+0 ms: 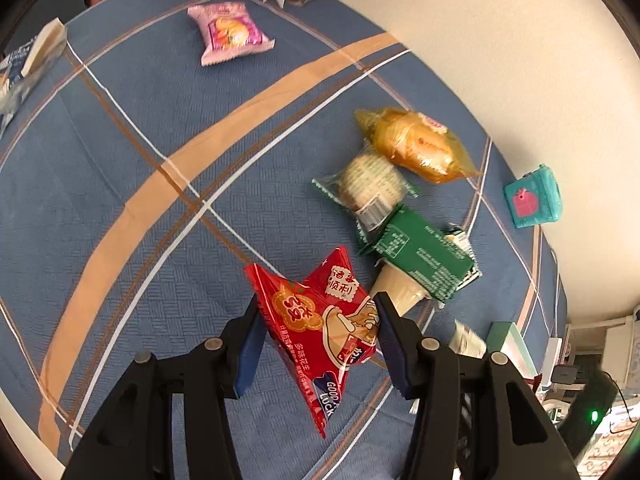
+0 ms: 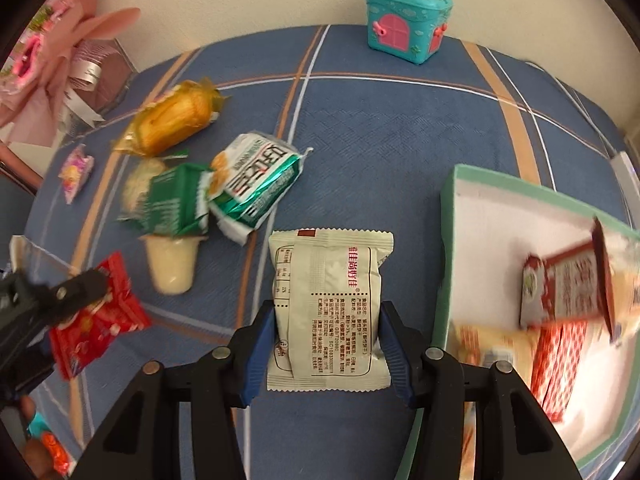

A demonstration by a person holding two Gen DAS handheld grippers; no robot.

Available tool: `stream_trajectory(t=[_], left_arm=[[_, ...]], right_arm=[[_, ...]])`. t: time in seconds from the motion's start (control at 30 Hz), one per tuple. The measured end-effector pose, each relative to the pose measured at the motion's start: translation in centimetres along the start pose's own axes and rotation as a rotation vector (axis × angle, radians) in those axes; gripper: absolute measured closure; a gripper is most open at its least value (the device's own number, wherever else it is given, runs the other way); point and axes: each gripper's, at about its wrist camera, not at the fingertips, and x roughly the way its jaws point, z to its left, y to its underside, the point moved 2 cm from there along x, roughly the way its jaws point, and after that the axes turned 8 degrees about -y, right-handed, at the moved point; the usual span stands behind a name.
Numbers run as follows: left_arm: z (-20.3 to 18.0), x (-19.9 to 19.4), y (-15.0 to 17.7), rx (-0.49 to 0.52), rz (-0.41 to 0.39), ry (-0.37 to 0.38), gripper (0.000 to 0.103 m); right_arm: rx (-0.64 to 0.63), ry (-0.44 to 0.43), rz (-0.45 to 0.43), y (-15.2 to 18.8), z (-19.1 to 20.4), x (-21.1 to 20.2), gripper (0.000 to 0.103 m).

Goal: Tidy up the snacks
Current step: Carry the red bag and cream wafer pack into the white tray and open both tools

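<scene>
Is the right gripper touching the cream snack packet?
Touching. In the right wrist view both blue pads of the right gripper press against the sides of the cream snack packet, which sits clamped between them.

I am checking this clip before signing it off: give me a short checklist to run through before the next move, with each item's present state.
1. Left gripper clamped on the red foil peanut packet: ok, pads press both sides.
2. Right gripper clamped on the cream printed snack pouch: ok.
3. Green-rimmed white box has free floor for another snack: ok, bare white area beside the red-and-white packets.
4. Path from pouch to box free of obstacles: ok, only blue checked cloth between them.
5. Red packet clear of the loose pile (the cream pudding cup and the green wrapped biscuit pack): cannot tell how high it is above them.
6. Pouch lifted off the cloth: cannot tell.
</scene>
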Motion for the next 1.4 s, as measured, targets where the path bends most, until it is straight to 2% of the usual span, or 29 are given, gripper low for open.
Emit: stream_trajectory(t=[0.23,0.43,0.63,0.77,0.87,1.13,1.27,1.4], left_arm=[[-0.2,-2.0,0.3,0.011,-0.027,0.031,0.049],[-2.2,-3.5,1.3,0.074,-0.062,0.036,0.049],[-4.0,-4.1,2.5,0.123,-0.068,0.041,0.049],[-6.2,-4.4,3.8,0.192,-0.068,0.042,0.049],[-8.4,-4.3,5.5,0.251,-0.028,0.096,0.049],[-14.4,-3.7,11.1,0.441,0.056,0.155,0.049],[-17.4,-3.6,14.7,0.566,0.069,0.152,0.049],[-19.6,-3.1,17.7,0.664,0.102,0.17,0.049]], right_arm=[[-0.003,-0.004,-0.059,2.0,0.5,-4.5,0.049],[0.003,-0.008,-0.114,2.4,0.2,-7.3,0.049],[0.028,-0.022,-0.13,2.5,-2.2,-9.4,0.049],[0.07,0.037,-0.162,2.3,-5.1,-10.5,0.049],[0.131,0.096,-0.181,2.3,-7.9,-11.4,0.049],[0.353,0.184,-0.206,3.5,-16.6,-13.4,0.049],[0.408,0.199,-0.211,4.2,-19.1,-14.1,0.049],[0.419,0.199,-0.21,4.5,-19.9,-14.3,0.049]])
